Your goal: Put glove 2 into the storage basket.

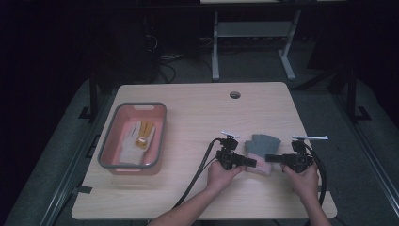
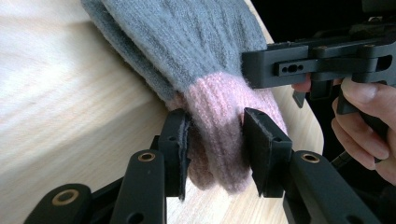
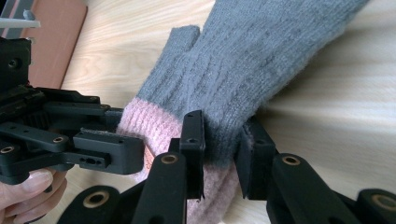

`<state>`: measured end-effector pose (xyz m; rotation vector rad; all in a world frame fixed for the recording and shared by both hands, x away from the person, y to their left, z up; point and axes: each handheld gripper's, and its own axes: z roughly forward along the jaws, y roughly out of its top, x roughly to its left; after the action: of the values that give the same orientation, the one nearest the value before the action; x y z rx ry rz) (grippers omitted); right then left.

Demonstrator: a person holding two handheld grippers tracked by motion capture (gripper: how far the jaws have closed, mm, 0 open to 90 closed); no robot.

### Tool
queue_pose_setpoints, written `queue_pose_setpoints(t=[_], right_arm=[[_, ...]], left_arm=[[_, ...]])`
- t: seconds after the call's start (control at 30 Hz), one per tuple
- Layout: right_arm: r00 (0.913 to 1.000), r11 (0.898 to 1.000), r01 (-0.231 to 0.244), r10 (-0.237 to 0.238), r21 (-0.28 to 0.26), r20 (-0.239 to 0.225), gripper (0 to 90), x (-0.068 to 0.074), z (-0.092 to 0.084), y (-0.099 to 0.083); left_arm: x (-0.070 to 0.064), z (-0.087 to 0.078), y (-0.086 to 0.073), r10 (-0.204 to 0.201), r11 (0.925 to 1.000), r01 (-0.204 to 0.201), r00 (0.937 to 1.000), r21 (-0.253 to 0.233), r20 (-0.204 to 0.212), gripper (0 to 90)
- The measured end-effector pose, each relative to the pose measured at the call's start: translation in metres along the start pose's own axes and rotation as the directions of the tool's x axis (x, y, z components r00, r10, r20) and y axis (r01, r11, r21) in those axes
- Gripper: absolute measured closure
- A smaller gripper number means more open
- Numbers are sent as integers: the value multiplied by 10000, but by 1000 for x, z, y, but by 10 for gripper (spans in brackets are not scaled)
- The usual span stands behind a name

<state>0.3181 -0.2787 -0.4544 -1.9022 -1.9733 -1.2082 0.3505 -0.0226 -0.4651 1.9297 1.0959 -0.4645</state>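
Knit glove [image 2: 187, 42]: fingertips cut off by the top edge in the left gripper view, and by the top right corner in the right gripper view. Pink cuff [image 2: 224, 135] partly hidden behind the left gripper [image 2: 215, 140] pads; whether both layers are pinched can't be told. In the high view the cuff is mostly covered by both grippers, the small mark on it too small to read. Right gripper [image 3: 222, 156] jaws hide the cuff's edge. Glove in the pink bin [image 1: 160, 136] near the table's left edge: yellow patch detail too small. Person's forearms cut off at the bottom edge.
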Motion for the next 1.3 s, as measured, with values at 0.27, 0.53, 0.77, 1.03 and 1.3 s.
queue_pose_setpoints(t=[0.27,0.53,0.77,1.03,1.3], right_arm=[[9996,9996,276,-276,-9,-115,740,19,4,9],[9979,9988,469,-473,-105,-433,739,34,6,14],[9961,9982,582,-588,-104,-651,739,45,8,17],[9939,9975,699,-707,-127,-850,739,57,10,22],[9907,9952,976,-979,-80,-943,738,69,13,27]], left_arm=[[1,-20,1,122,9994,-123,9999,-323,-58,617],[2,-39,1,226,9982,-231,9997,-560,-99,617],[1,-53,0,434,9970,-443,9989,-640,-156,617],[0,-68,0,494,9954,-506,9986,-810,-163,618],[2,-83,1,499,9942,-509,9987,-947,-128,619]])
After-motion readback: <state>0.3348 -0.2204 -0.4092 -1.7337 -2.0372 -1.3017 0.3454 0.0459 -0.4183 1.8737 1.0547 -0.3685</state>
